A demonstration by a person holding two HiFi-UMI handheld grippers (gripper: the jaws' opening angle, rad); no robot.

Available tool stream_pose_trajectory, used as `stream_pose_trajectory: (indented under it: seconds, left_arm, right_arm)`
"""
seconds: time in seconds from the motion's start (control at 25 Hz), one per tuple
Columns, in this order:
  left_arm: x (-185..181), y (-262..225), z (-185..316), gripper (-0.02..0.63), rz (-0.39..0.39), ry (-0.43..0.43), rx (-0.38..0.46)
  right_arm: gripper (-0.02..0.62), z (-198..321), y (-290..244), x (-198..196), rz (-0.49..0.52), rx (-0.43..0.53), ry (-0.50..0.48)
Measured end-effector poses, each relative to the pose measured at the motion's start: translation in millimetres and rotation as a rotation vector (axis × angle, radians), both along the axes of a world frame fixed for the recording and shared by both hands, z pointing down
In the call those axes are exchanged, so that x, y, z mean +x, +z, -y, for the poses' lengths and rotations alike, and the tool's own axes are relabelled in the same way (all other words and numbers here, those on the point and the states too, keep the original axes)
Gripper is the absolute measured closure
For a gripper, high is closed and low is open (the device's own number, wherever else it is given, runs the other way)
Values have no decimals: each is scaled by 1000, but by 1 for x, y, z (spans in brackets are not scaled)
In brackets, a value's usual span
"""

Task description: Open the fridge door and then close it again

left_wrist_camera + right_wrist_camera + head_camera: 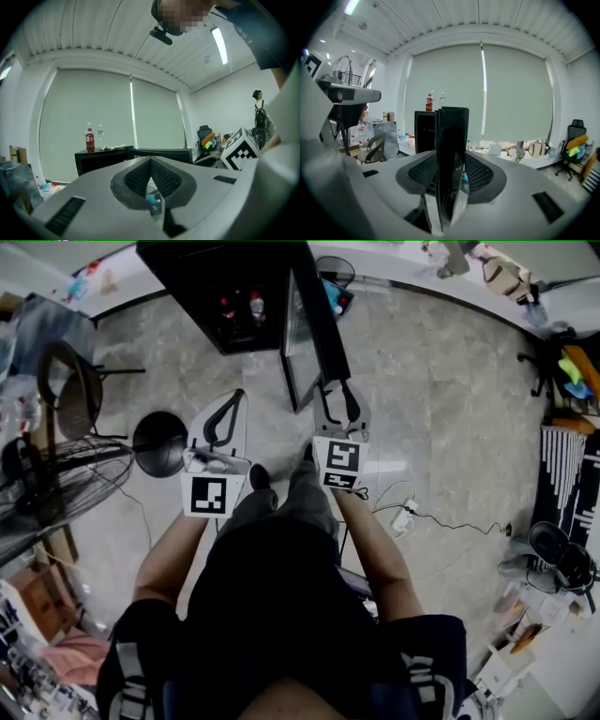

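A: Where is the fridge (225, 296) sitting?

B: It is standing on the pale floor (450, 409) at the top of the head view, a low black cabinet with its dark inside showing. A red bottle (89, 140) and a clear bottle (100, 137) are standing side by side on top of it.

A: And the door (314, 324)?

B: It is hanging wide open, swung out toward the person, roughly square to the fridge's front.

A: What is the right gripper (336, 390) doing?

B: It is gripping the door's free edge. In the right gripper view the black slab is standing upright between the fingers (480, 173) and filling the gap, with a pad pressing on each face, so they are partly apart and closed on the door.

A: The left gripper (236, 399)?

B: It is hovering just to the left of the right one, clear of the door. In the left gripper view its tips are meeting in a point with nothing between them – fully closed and empty – and it is pointing level toward the fridge.

A: Anything else in frame?

B: A fan (56, 474) is standing at the left edge of the head view, and a white power strip (403, 518) with its cable is lying on the floor to the person's right.
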State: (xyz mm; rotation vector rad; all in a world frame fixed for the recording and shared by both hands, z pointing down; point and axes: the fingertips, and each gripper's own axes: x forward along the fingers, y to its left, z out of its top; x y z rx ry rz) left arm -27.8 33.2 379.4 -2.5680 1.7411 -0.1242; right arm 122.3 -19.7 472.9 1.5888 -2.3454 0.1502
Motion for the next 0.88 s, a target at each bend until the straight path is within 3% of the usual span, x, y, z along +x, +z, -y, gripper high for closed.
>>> stream_pose_trajectory:
  seconds: [0.44,0.88]
  left_arm:
    - [-52,0,-27,583,-26,11,19]
    - [-64,1,-38,583,-17,-51,24]
  right_arm:
    - [393,-15,4,-48,-17,-14,41]
    - [391,-20,2,-75,-6,-34,42]
